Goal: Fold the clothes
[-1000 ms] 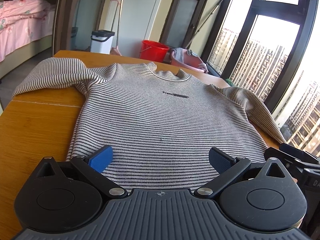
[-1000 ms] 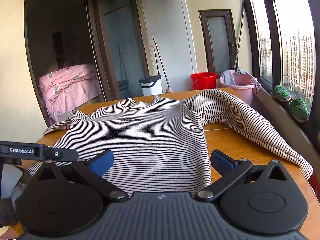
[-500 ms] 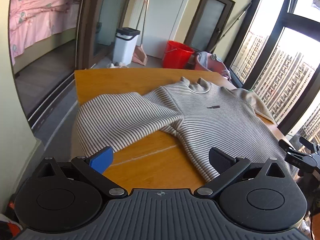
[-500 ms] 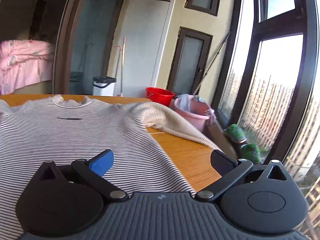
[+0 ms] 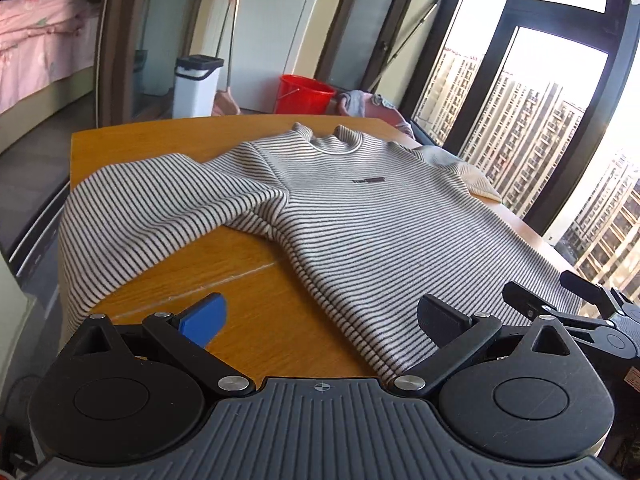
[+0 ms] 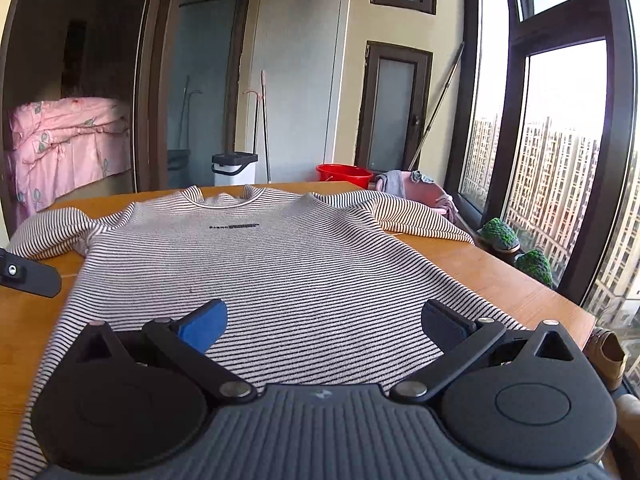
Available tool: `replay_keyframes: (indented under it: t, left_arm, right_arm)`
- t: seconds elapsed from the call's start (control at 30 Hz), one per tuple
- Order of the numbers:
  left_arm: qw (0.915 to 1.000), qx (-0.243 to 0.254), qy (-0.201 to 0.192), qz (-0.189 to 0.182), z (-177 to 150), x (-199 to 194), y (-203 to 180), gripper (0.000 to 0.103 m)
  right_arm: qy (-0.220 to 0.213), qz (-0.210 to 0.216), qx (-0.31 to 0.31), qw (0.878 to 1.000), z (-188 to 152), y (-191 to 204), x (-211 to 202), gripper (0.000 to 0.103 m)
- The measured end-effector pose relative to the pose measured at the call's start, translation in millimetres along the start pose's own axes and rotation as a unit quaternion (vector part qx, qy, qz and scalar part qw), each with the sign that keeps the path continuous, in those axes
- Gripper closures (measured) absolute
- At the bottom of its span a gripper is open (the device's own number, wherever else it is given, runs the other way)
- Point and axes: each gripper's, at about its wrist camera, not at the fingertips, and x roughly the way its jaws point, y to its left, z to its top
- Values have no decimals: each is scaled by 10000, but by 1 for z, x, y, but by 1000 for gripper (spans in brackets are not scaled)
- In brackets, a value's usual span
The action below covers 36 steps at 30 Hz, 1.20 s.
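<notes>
So the shirt (image 6: 280, 280) is lying flat and face-up on the table (image 5: 260, 332), collar at 12 o'clock and hem nearest the camera, so its long axis runs pretty much straight away from both grippers; nothing looks folded yet as far as I can tell. The left hand-held gripper (image 5: 320, 316) is spread wide with nothing in it, hovering over bare wood just off the shirt's left side edge; the hem corner sits at about 2 o'clock from it, close by its right finger, and the left sleeve (image 5: 160, 208) stretches out around 11 o'clock, with its end seeming to droop past the table edge. The right hand-held gripper (image 6: 322, 322) is also wide open and empty, parked right over the hem, with the body of the shirt dead ahead at 12; the right sleeve (image 6: 416, 220) trails off toward 1 o'clock by the window side. My guess is the next grab is a sleeve or a side edge to bring inward; the left one is clearly nearer that left sleeve, and the right is nearer the hem; the main risk is probably pinching only the top layer.
</notes>
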Motion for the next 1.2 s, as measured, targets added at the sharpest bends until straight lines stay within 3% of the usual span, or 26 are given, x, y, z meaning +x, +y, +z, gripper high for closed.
replay_keyframes:
  t: [0.17, 0.33, 0.43, 0.53, 0.63, 0.73, 0.83, 1.07, 1.2]
  left_arm:
    - [9997, -178, -168, -78, -7, 6, -1, 0]
    - [9989, -343, -286, 125, -11, 7, -10, 0]
    - [9987, -349, -229, 301, -13, 6, -22, 0]
    - [9983, -195, -49, 550, -15, 4, -40, 0]
    - [9968, -187, 123, 765, -13, -1, -52, 0]
    - [9955, -40, 21, 948, -6, -12, -59, 0]
    - [9927, 105, -157, 1188, 9, -24, -62, 0]
    - [9888, -66, -520, 1396, 34, -53, -54, 0]
    - [9891, 47, -561, 1357, 37, -58, -59, 0]
  right_arm:
    - [2, 13, 232, 9997, 1, -9, 7, 0]
    - [-202, 119, -170, 9996, 2, -6, 11, 0]
    - [-600, -260, -646, 9958, -1, -10, 13, 0]
    - [-927, -708, -1741, 9778, -7, -15, 23, 0]
    - [-750, -304, -2186, 9725, 1, -20, 17, 0]
    - [-660, 644, -2002, 9754, 19, -15, -12, 0]
    - [-239, 1480, -1972, 9688, 28, -2, -25, 0]
    - [361, 1896, -2206, 9561, 35, 25, -25, 0]
    - [577, 2272, -2042, 9504, 40, 29, -34, 0]
